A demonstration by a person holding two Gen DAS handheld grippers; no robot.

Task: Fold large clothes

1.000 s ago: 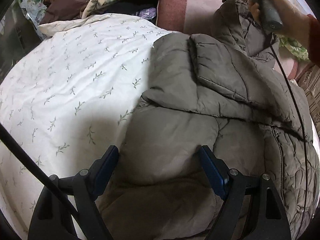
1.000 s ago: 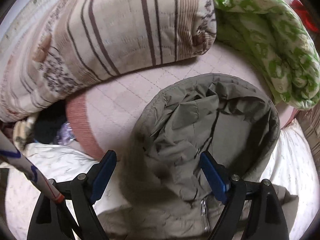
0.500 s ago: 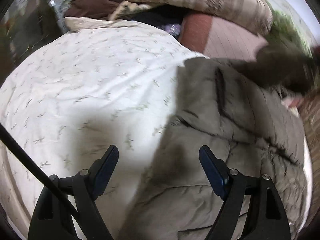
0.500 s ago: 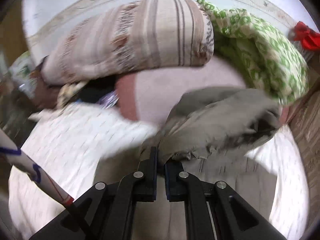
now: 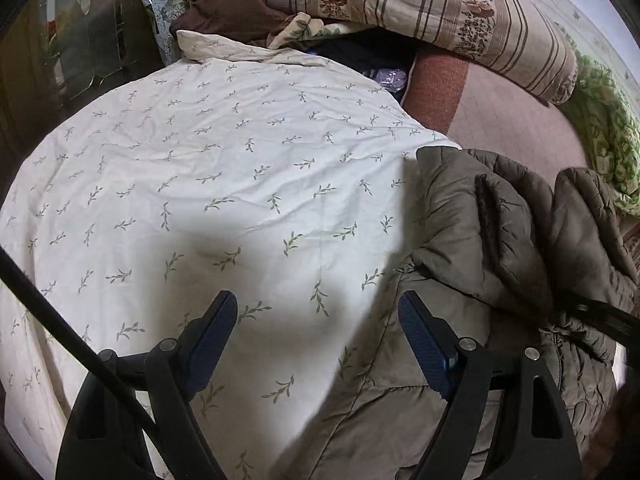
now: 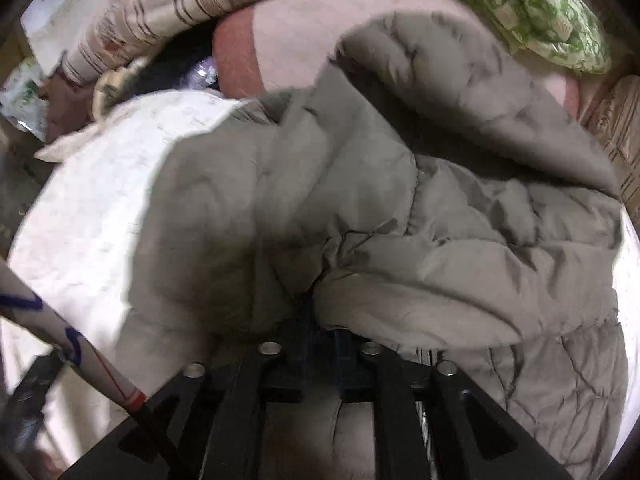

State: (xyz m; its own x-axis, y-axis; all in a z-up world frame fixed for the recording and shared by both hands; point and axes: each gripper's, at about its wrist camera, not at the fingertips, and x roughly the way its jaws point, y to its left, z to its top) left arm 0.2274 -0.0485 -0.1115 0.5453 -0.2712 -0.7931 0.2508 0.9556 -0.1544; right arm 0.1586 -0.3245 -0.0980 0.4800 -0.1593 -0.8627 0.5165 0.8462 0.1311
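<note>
An olive-grey quilted puffer jacket [image 5: 492, 248] lies bunched on the right side of the bed. My left gripper [image 5: 318, 332] is open and empty, hovering over the sheet just left of the jacket's edge. In the right wrist view my right gripper [image 6: 322, 332] is shut on a fold of the jacket [image 6: 360, 200], its hood end, and the fabric drapes over the jaws and hides the fingertips. The jacket is folded over itself toward me.
A cream sheet with a leaf print [image 5: 200, 184] covers the bed. A striped pillow [image 5: 420, 4], a pink quilted blanket [image 5: 512, 120], a green floral quilt [image 5: 608, 140] and brown clothes [image 5: 228, 16] lie along the far side. A mirrored cabinet [image 5: 88, 40] stands at far left.
My right gripper closed on the jacket's hood end and pulled it down over the body of the jacket. My left gripper shifted left, off the jacket and over the sheet.
</note>
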